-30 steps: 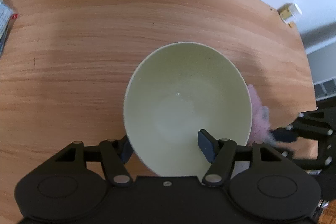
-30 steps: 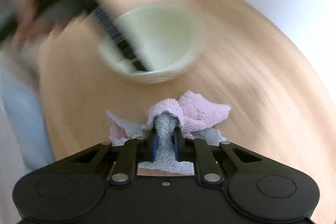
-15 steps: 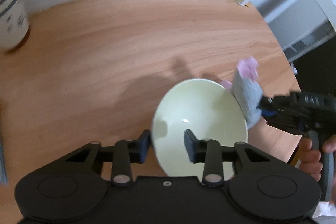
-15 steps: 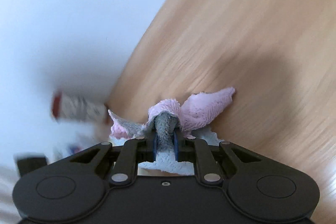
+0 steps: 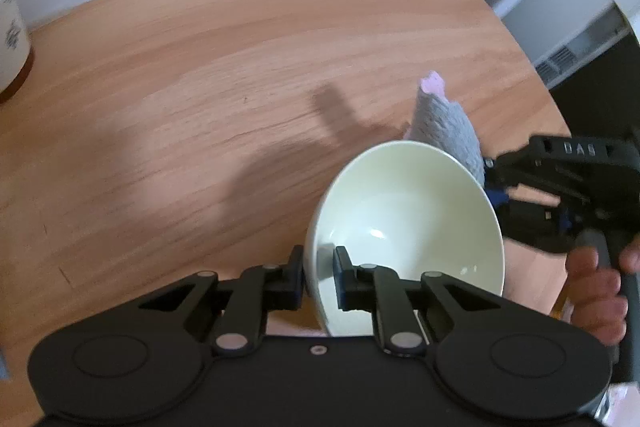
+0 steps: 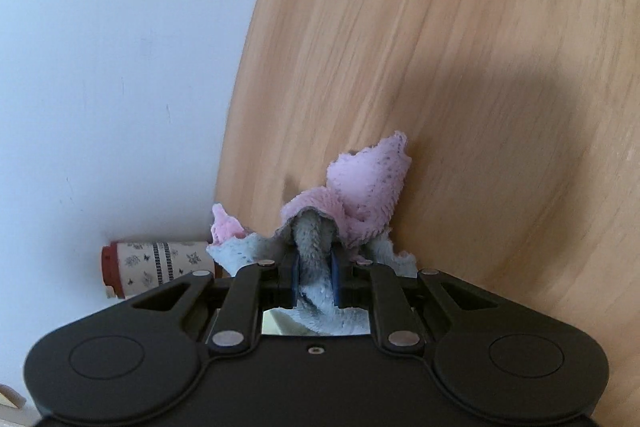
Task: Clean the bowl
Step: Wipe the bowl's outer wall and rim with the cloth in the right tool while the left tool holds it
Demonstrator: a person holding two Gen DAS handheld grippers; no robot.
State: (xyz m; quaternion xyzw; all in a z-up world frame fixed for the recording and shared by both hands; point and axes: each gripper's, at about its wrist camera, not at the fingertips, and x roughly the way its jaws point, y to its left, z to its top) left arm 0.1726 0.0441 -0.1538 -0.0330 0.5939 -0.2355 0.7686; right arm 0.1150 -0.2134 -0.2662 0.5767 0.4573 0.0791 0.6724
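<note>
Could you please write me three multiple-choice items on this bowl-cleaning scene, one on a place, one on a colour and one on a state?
1. Where does the left gripper hold the bowl?
A. on its rim, one finger inside and one outside
B. under its base
C. nowhere

2. What colours is the cloth?
A. green and yellow
B. pink and grey
C. plain white

3. How does the right gripper stand?
A. wide open, nothing in it
B. shut on a spoon
C. shut on the cloth

Key: 1 A, the bowl's wall sits between the closed fingers; 2 B, pink pile on one face and grey on the other; 3 C, the cloth is pinched between its pads.
</note>
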